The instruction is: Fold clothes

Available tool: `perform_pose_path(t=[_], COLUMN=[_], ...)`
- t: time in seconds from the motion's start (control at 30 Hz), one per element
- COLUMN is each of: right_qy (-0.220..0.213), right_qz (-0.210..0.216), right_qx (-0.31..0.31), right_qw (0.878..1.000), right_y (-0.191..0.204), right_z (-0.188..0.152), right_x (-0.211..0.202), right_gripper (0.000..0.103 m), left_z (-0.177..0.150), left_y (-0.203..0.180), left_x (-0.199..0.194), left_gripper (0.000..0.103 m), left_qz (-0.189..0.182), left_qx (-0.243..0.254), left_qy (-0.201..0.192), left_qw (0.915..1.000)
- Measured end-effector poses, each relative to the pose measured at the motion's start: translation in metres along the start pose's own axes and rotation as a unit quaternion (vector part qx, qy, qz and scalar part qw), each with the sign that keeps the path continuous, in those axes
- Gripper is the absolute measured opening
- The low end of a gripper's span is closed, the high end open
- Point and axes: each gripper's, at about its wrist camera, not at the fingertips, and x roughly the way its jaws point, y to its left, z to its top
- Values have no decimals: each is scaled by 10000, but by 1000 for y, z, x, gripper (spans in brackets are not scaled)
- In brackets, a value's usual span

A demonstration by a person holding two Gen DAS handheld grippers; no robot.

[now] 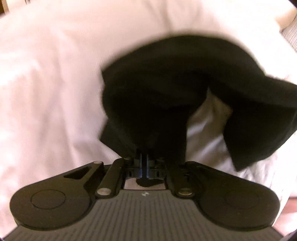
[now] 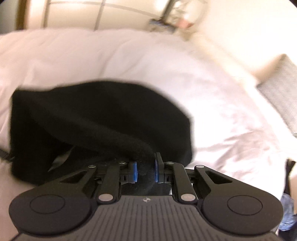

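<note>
On a white bed sheet [image 1: 55, 83] — one black garment [image 1: 167, 83], dark knit or fleece-like fabric, rumpled and partly lifted, edges blurred in both views.

Left gripper [image 1: 143, 159]: jaws pressed together, a bunch of the black cloth pinched between them; the fabric rises straight from the fingertips and hides most of them. From that pinch the garment spreads up and to the right, one flap hanging toward the right edge of the left wrist view, with a patch of sheet showing beneath the fold.

Right gripper [image 2: 146, 166]: blue pads [image 2: 135, 171] drawn close on a thick roll of the same garment [image 2: 102, 115], which fills the narrow gap between them. The rest of the cloth lies heaped to the left of this gripper.

Surroundings, right wrist view — a cream tiled wall [image 2: 74, 14] beyond the bed, a grey striped cloth [image 2: 278, 89] at the right edge, blurred small items [image 2: 176, 20] near the top; what they are cannot be told.
</note>
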Motion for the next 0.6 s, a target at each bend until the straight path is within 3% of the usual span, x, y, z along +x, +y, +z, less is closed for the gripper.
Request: perform_pose_path(t=[0.1, 0.2, 0.3, 0.47, 0.6], right_qy=[-357, -842, -1155, -1678, -1920], right_qz=[-15, 325, 1007, 2071, 2619], right_qx=[274, 378, 475, 253, 343], right_qw=[9990, 9952, 9870, 9635, 9452], right_y=[-28, -46, -55, -60, -71], right_z=[21, 42, 60, 78, 97], right_x=[-20, -52, -83, -140, -176], right_gripper=[14, 14, 14, 14, 14], left_z=[5, 3, -7, -24, -32], left_y=[23, 54, 74, 74, 82], left_x=[-60, -121, -166, -222, -278], left_gripper=[2, 2, 2, 2, 2], left_qz=[235, 502, 762, 1185, 1400], left_qx=[-371, -987, -1484, -1701, -2044], left_qy=[-665, -1292, -1705, -2175, -2718], left_qw=[9968, 9854, 9711, 9538, 9299])
